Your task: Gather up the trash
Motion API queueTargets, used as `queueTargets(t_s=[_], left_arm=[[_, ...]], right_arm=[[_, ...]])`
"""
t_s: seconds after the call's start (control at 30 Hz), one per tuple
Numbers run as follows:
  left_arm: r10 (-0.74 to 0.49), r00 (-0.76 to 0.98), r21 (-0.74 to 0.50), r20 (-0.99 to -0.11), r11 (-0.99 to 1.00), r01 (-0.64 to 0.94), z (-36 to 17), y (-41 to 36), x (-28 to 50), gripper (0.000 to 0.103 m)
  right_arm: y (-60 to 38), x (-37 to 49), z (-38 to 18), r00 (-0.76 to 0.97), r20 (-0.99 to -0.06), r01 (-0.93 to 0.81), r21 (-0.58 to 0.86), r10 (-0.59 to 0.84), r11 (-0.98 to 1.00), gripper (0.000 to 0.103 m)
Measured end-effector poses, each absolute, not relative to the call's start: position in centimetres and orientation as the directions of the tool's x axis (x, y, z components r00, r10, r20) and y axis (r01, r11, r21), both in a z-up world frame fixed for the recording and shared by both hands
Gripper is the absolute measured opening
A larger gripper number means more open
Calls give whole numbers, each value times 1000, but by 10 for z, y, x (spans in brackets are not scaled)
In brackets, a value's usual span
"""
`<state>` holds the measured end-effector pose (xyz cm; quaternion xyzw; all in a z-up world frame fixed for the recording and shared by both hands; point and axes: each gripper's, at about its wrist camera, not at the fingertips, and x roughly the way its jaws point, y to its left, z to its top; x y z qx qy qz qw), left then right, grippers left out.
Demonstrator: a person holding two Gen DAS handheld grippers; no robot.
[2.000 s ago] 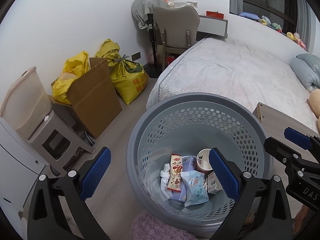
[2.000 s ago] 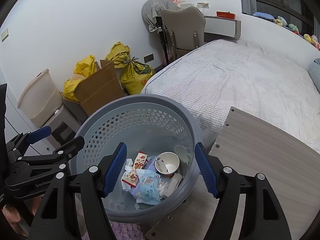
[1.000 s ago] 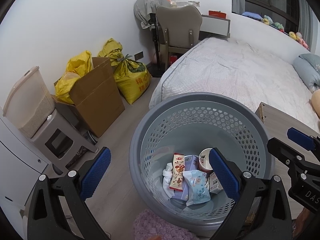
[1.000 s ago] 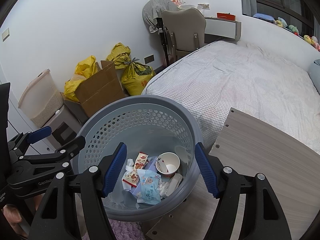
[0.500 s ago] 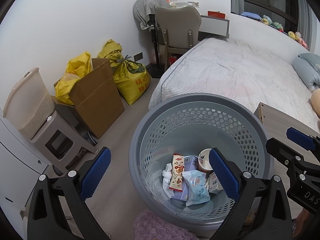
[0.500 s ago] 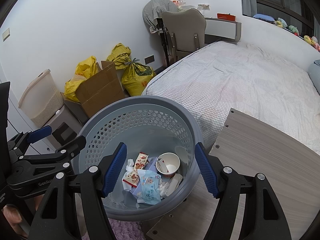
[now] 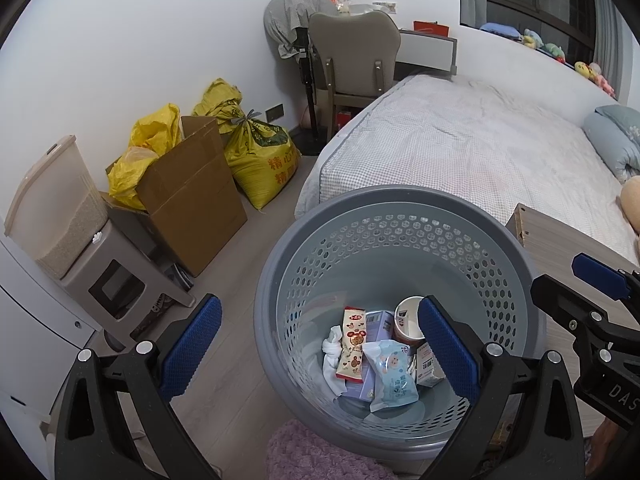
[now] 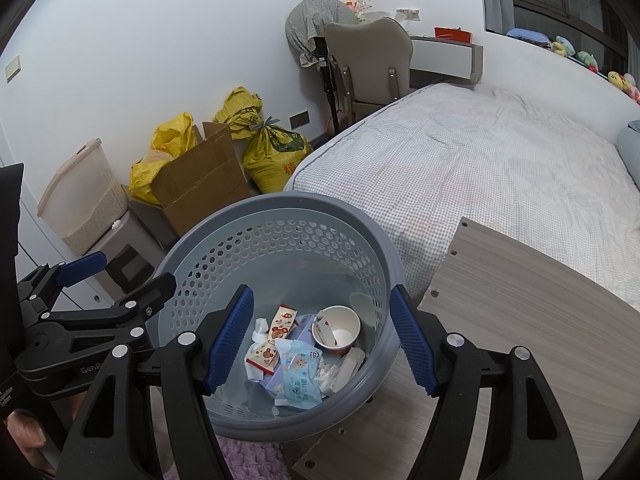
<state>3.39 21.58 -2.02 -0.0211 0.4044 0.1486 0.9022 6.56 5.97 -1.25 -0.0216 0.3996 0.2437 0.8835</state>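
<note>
A grey perforated basket (image 7: 400, 204) stands on the floor by the bed; it also shows in the right wrist view (image 8: 280, 208). Inside lie a snack wrapper (image 7: 353, 344), a blue wipes pack (image 7: 390, 374), a paper cup (image 7: 406, 322), a purple box and white tissue. The same trash shows in the right wrist view: wipes pack (image 8: 298, 376), cup (image 8: 338, 330). My left gripper (image 7: 320, 354) is open and empty above the basket's left side. My right gripper (image 8: 320, 340) is open and empty above the basket.
A wooden tabletop (image 8: 520, 300) lies to the right of the basket. A bed (image 7: 460, 148) is behind. A cardboard box (image 7: 188, 196), yellow sacks (image 7: 260, 156), a rice dispenser (image 7: 60, 216) and a chair (image 7: 352, 60) stand along the wall. A purple rug (image 7: 312, 456) lies below.
Almost nothing has changed. Both grippers stay open over the basket with only a slight sway of the views.
</note>
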Motion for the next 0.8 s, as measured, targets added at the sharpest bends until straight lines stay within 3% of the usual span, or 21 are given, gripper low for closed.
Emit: queueTargets(t_s=[0.8], left_arm=[[255,627,79,-736,952,-294,-21,217,33,97]], right_arm=[[59,65,-13,563,-716,-448,156,413,880,68]])
